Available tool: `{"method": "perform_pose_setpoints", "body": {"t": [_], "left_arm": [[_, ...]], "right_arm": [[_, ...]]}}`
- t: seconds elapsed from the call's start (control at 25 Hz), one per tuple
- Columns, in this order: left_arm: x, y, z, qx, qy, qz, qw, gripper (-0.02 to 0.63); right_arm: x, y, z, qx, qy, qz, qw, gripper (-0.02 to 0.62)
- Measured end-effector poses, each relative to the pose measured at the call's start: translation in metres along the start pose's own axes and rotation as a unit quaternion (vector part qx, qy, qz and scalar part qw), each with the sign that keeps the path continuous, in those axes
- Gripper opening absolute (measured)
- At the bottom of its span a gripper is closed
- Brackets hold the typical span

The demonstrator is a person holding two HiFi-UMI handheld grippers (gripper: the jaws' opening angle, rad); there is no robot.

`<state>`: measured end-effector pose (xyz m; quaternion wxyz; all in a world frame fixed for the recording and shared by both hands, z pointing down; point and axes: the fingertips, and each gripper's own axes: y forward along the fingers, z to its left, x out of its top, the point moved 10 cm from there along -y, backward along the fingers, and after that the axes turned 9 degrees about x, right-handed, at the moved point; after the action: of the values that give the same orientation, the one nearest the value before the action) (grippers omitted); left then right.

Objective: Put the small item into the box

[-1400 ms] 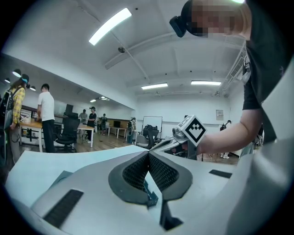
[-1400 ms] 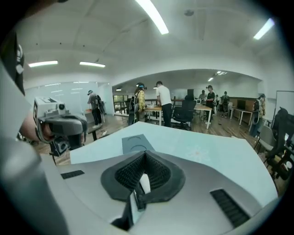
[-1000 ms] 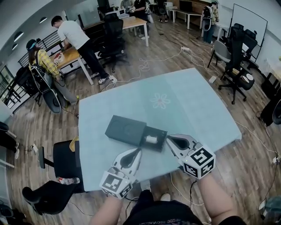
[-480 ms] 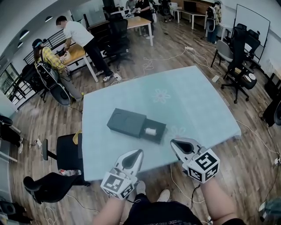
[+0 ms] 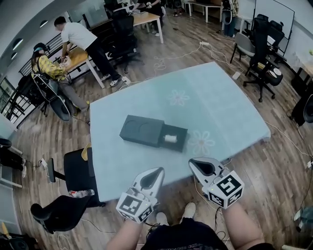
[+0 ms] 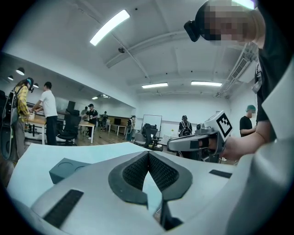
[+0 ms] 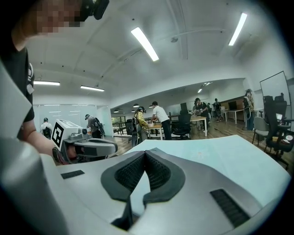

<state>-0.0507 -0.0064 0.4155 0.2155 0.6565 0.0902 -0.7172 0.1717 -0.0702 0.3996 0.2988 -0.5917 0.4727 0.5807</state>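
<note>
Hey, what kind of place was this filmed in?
Most likely an open-plan office or lab workspace. There are wooden desks with people working at them, black swivel chairs on a wood floor with loose cables, and a whiteboard at the far side.

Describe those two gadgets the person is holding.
Both are pale grey, beak-shaped tools: the left gripper and right gripper have dark ribbed pads inside, and each carries a white cube printed with black square patterns. The person wears a dark top.

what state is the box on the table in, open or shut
Open: its drawer is slid out of the dark box, with a small white item lying inside it.
</note>
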Motion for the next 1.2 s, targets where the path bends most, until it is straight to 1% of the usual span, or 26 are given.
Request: {"method": "perform_pose_setpoints", "body": {"t": [0.2, 0.44, 0.8, 1.2], "left_arm": [[0.001, -0.01, 0.003, -0.035, 0.001, 0.001, 0.9994, 0.034], [0.003, -0.027, 0.011, -0.062, 0.003, -0.007, 0.998, 0.034], [-0.002, -0.055, 0.018, -0.079, 0.002, -0.007, 0.9969, 0.034], [-0.002, -0.068, 0.021, -0.081, -0.002, -0.003, 0.9967, 0.034]], "right_arm": [[-0.002, 0.005, 0.025, -0.017, 0.025, -0.011, 0.999, 0.018], [-0.005, 0.008, 0.051, -0.045, 0.03, -0.014, 0.998, 0.018], [-0.011, 0.011, 0.083, -0.063, 0.038, -0.014, 0.997, 0.018], [-0.011, 0.013, 0.095, -0.069, 0.036, -0.012, 0.997, 0.018]]}}
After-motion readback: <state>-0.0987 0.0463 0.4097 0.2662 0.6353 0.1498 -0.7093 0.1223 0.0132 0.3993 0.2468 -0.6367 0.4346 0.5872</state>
